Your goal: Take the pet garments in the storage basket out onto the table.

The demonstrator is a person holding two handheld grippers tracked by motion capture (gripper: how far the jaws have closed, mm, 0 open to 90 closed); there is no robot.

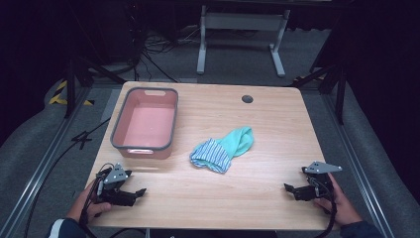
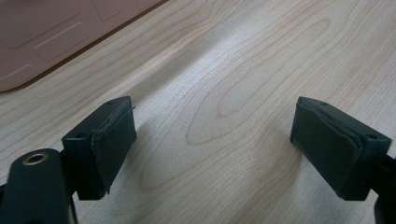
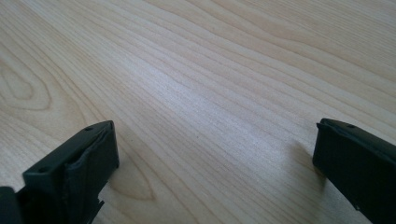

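Wooden table (image 1: 257, 188) carries a crumpled teal-and-striped sock (image 1: 222, 148) at its middle, just beside a pink basin (image 1: 144, 121). Left gripper (image 1: 140, 191) and right gripper (image 1: 288, 188) rest wide apart, empty, near corners; next likely reaching in.

My left gripper (image 1: 140, 191) low at the near left corner, jaws wide apart and empty, my right gripper (image 1: 288, 188) mirrored at near right, jaws likewise spread, both pointing inward

Grey carpet floor (image 1: 237, 59), dark surroundings, a white desk frame (image 1: 242, 37) beyond.
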